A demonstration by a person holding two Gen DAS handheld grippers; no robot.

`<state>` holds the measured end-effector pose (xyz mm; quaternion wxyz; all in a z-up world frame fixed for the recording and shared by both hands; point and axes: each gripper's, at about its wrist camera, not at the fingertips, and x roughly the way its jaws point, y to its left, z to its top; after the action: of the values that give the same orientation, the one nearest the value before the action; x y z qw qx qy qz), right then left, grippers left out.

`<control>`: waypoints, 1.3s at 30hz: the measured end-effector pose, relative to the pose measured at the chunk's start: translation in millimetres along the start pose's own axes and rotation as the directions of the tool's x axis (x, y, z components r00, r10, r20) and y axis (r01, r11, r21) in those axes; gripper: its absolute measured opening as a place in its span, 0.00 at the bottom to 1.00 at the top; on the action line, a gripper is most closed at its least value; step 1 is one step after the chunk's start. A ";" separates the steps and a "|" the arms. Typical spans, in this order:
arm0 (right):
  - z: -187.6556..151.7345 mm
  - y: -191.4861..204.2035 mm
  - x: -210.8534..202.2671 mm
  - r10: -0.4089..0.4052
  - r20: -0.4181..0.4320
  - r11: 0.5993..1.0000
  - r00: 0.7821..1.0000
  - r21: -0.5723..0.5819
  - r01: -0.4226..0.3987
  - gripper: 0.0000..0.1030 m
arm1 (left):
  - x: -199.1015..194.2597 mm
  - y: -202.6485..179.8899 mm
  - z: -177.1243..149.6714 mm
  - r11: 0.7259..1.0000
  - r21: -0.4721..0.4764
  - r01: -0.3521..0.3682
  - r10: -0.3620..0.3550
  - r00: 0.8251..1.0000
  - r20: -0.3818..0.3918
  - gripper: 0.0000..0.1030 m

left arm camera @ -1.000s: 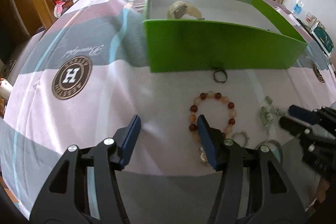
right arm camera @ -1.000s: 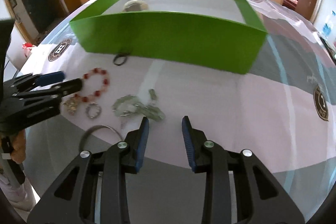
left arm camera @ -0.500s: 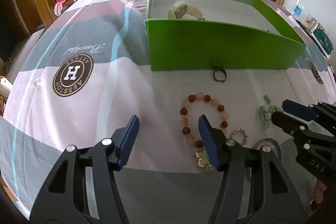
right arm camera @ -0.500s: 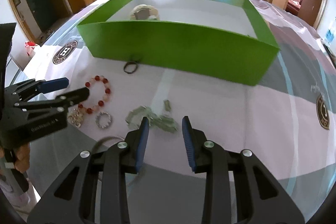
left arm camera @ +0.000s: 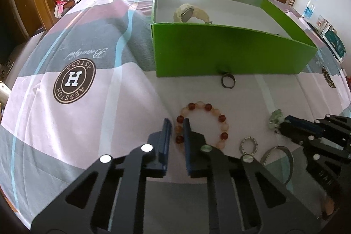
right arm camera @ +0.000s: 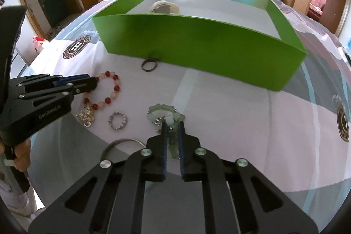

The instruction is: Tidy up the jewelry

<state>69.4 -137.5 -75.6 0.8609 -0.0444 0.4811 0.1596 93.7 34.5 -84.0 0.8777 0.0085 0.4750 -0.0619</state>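
On the tablecloth lies a red-and-peach bead bracelet (left arm camera: 221,117) (right arm camera: 117,88). My left gripper (left arm camera: 176,122) (right arm camera: 92,82) is closing on its left side, with beads pinched between the blue pads. A pale green stone bracelet (right arm camera: 161,108) (left arm camera: 275,116) lies to the right. My right gripper (right arm camera: 172,124) (left arm camera: 283,122) is closing on its near part, and the green stones are clamped between the pads. Behind them stands the green box (left arm camera: 219,49) (right arm camera: 197,41) with a cream watch (left arm camera: 190,12) (right arm camera: 163,7) inside.
A dark ring (left arm camera: 228,80) (right arm camera: 149,64) lies against the box's front wall. A sparkly silver ring (left arm camera: 249,145) (right arm camera: 117,121), a silver bangle (left arm camera: 269,151) (right arm camera: 122,142) and a gold pendant (right arm camera: 87,116) lie near the grippers. A chair stands beyond the table.
Both grippers went from open to shut. The left closed on the bead bracelet's left side. The right moved up over the green bracelet and closed on it.
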 end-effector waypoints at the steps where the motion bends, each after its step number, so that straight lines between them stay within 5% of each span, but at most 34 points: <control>1: -2.1 -5.1 -3.1 -0.010 0.003 1.000 1.000 0.015 0.010 0.09 | -1.6 0.8 -0.1 1.000 -0.003 0.002 -0.002 1.000 0.003 0.10; 9: -19.9 -37.6 -15.7 -0.056 0.006 0.991 0.998 0.120 0.055 0.09 | -13.7 -0.7 -3.1 1.000 0.008 -0.001 0.000 1.000 0.018 0.10; 14: -21.1 -36.4 -17.0 -0.072 0.015 0.991 0.997 0.116 0.069 0.15 | -8.3 -7.4 -5.1 1.000 0.023 -0.002 0.002 1.000 0.006 0.24; 39: -11.4 -24.7 -7.7 -0.105 0.016 0.992 0.994 0.077 0.104 0.18 | -2.2 -20.8 -14.5 0.998 0.030 -0.049 0.048 0.998 0.041 0.24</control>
<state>64.2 -165.3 -77.1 0.8738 -0.0351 0.4754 0.0961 78.0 15.1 -89.2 0.8881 0.0324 0.4559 -0.0479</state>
